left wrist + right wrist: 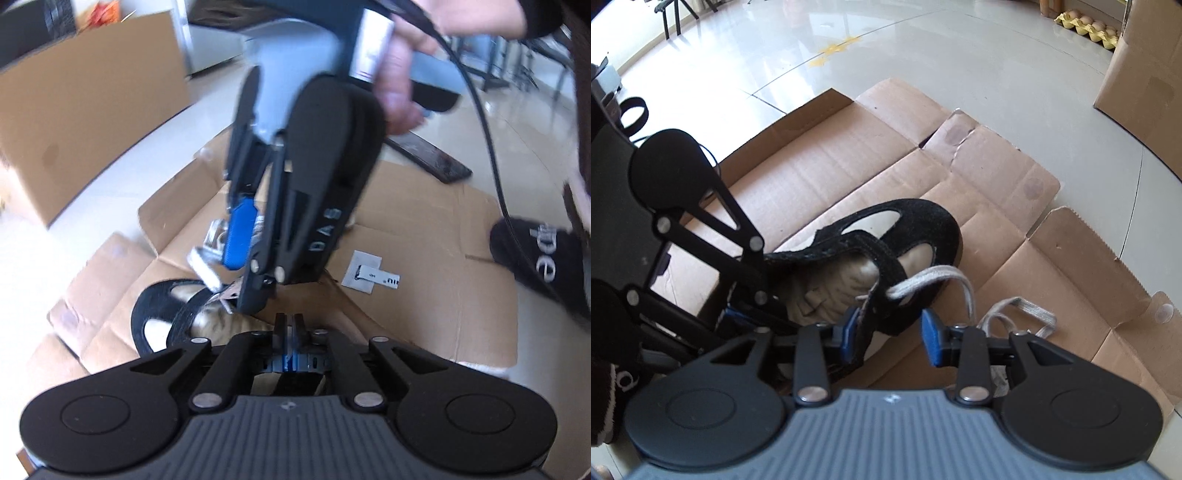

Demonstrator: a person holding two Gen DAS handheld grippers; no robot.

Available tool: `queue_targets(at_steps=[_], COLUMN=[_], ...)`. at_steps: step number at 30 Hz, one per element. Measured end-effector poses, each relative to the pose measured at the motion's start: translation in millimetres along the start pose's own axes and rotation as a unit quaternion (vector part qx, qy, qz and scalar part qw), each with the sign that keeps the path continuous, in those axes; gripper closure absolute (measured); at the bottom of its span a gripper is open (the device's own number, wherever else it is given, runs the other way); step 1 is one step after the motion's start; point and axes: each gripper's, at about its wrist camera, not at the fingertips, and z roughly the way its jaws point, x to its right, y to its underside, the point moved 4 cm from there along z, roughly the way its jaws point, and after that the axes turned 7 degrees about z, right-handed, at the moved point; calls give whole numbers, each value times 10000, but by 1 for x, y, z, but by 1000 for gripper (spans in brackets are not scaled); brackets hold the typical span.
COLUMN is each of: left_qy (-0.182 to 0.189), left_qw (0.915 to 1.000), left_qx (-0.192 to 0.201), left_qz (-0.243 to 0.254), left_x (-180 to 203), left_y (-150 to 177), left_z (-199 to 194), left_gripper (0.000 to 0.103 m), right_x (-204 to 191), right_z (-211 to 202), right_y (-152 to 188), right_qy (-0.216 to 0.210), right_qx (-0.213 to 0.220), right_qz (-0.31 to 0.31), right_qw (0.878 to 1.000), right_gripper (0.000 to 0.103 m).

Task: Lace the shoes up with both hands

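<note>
L gripper, "DAS" on R gripper

I'm seeing the right gripper blurring and covering most of the shoe beneath it; my left gripper's closed fingertips are hiding whatever they're pinching beside that shoe.

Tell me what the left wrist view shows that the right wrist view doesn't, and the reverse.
Only the left wrist view: the right tongs seen from outside, the hand holding them, a black cable, and a white label on the cardboard.

Only the right wrist view: the grey lace leaving the shoe and trailing onto the cardboard, plus an egg tray in the far corner.

Both: the black shoe, the flattened cardboard, and the shut left tongs.
</note>
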Motion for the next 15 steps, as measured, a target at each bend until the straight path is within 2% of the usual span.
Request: queue_targets(at_steps=[2, 4, 6, 8, 9, 10, 15], left_qy=[57, 122, 173, 98, 22, -94, 30], left_qw=[9996, 9988, 9982, 9981, 9981, 9979, 9962], left_qx=[-72, -156, -202, -245, -265, -297, -320], left_qz=[-255, -444, -534, -565, -556, -569, -810], left_x=[-4, -6, -7, -7, -9, -12, -21], left_y=[2, 1, -2, 1, -1, -3, -7], left_z=[0, 0, -4, -13, -14, -15, -11], left_gripper=[95, 83, 76, 67, 57, 52, 52], right_x=[2, 3, 3, 2, 2, 2, 8], right_z=[0, 0, 0, -1, -1, -1, -2], right_y=[0, 1, 1, 2, 2, 3, 6], right_qy=[-33, -70, -84, -89, -88, -86, -180], right_qx=[19, 45, 73, 99, 104, 110, 155], right_qz=[75, 126, 113, 84, 72, 71, 223], right_qw=[10000, 9999, 9999, 9999, 9999, 9999, 9995], right_gripper=[63, 63, 63, 63, 63, 63, 63])
